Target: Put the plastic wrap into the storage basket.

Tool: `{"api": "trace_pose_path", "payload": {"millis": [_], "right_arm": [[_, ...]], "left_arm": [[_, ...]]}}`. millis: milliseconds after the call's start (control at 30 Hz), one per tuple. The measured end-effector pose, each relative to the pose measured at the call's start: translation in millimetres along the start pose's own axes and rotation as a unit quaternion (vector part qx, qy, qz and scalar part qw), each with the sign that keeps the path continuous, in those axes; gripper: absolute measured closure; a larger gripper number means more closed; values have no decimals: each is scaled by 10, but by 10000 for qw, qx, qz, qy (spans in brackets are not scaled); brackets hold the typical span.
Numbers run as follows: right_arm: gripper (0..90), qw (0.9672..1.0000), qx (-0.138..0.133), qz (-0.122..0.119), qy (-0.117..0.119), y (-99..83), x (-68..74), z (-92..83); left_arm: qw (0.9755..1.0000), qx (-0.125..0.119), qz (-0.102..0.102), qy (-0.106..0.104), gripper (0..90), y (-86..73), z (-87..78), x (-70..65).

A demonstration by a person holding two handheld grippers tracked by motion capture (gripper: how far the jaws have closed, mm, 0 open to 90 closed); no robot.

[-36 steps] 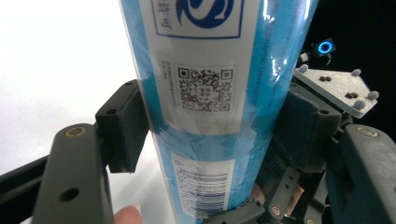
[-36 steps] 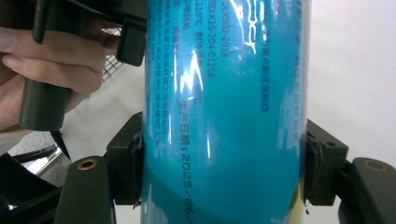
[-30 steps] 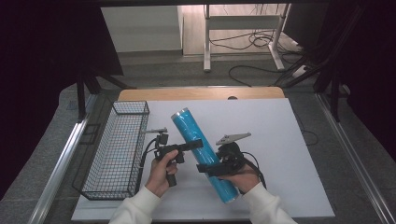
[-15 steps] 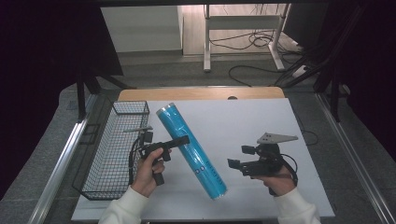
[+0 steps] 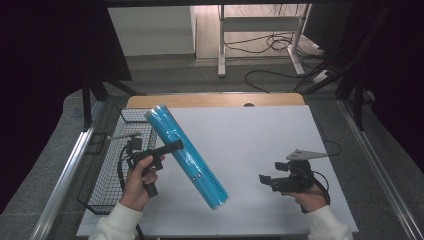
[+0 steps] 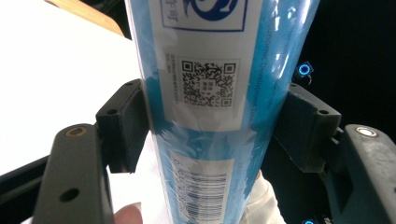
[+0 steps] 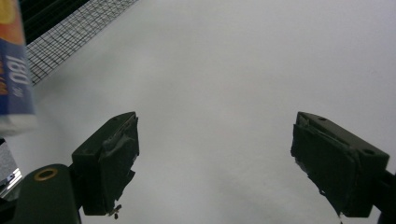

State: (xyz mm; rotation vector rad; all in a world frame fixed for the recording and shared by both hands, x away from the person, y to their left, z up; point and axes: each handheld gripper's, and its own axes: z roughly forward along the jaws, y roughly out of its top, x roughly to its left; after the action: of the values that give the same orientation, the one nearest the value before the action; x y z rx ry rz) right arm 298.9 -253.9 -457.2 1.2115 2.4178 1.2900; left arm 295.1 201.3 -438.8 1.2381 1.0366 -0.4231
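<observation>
High view: a blue roll (image 5: pixel 186 156) hangs slantwise over the white bench (image 5: pixel 260 150), top end near the wire basket (image 5: pixel 107 175), bottom end low toward the person's side
Left hand-held gripper (image 5: pixel 176 146): clenched on the roll a little above its middle; in the left gripper view both pads press the wrapper on either side of the QR label
Right hand-held gripper (image 5: pixel 263 180): released, jaws just opened wide with nothing between them; it sits well apart from the roll, over bare bench
Right gripper view: the two black pads stand far apart above white surface, with the roll's printed end at the left edge and basket mesh in the upper corner
Where the roll is: off the bench as far as I can tell, carried by one grip alone, partly over the basket's near corner
Risk, swing: held off its middle, the long lower end may sag or pivot in the pads
Risk, slip: the glossy wrapper may slide through the pads if the hand tilts further
Risk, snag: the top end may catch the basket rim on the way in
Cause of all three: a single grip on a long, smooth roll
</observation>
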Motion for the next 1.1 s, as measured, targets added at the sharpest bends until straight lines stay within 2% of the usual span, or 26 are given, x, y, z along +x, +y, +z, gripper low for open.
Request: {"api": "trace_pose_path", "payload": {"millis": [167, 300, 500, 533, 567, 633, 667, 700, 767, 833, 867, 900, 933, 967, 1100], "right_arm": [[155, 10000, 28, -16, -62, -13, -8, 29], [155, 9999, 76, -1, -109, -25, -12, 50], [155, 9998, 124, 40, -147, -51, -36, 77], [156, 9998, 136, 44, -162, -54, -41, 83], [156, 9998, 136, 44, -162, -54, -41, 83], [156, 9997, 148, 28, -178, -56, -46, 92], [156, 9997, 150, 26, -197, -57, -44, 102], [156, 9997, 159, 22, -198, -58, -42, 106], [155, 9997, 166, 8, -202, -59, -40, 112], [155, 9996, 168, 8, -209, -59, -39, 114], [155, 9996, 170, 19, -219, -59, -40, 114], [155, 9996, 170, 19, -219, -59, -40, 114], [155, 9996, 172, 30, -234, -60, -45, 115], [155, 9996, 172, 30, -234, -60, -45, 115], [155, 9994, 200, 24, -270, -62, -52, 130]], "left_arm": [[9999, -125, 42, 104, 322, 73, -220, -40], [9997, -177, 75, 166, 321, 105, -328, -48], [9990, -292, 128, 317, 322, 188, -619, -72], [9987, -339, 134, 353, 322, 220, -727, -79], [9987, -339, 134, 353, 321, 220, -727, -79], [9983, -374, 162, 408, 321, 253, -835, -87], [9977, -422, 207, 487, 322, 283, -939, -102], [9977, -422, 207, 487, 322, 283, -939, -102], [9968, -455, 244, 609, 321, 327, -1095, -115], [9965, -474, 247, 644, 321, 341, -1146, -115], [9958, -500, 260, 722, 322, 369, -1251, -111], [9958, -500, 260, 722, 322, 369, -1251, -111], [9951, -550, 262, 775, 321, 394, -1339, -107], [9951, -550, 262, 775, 321, 394, -1339, -107], [9934, -606, 284, 936, 321, 476, -1554, -102]]}}
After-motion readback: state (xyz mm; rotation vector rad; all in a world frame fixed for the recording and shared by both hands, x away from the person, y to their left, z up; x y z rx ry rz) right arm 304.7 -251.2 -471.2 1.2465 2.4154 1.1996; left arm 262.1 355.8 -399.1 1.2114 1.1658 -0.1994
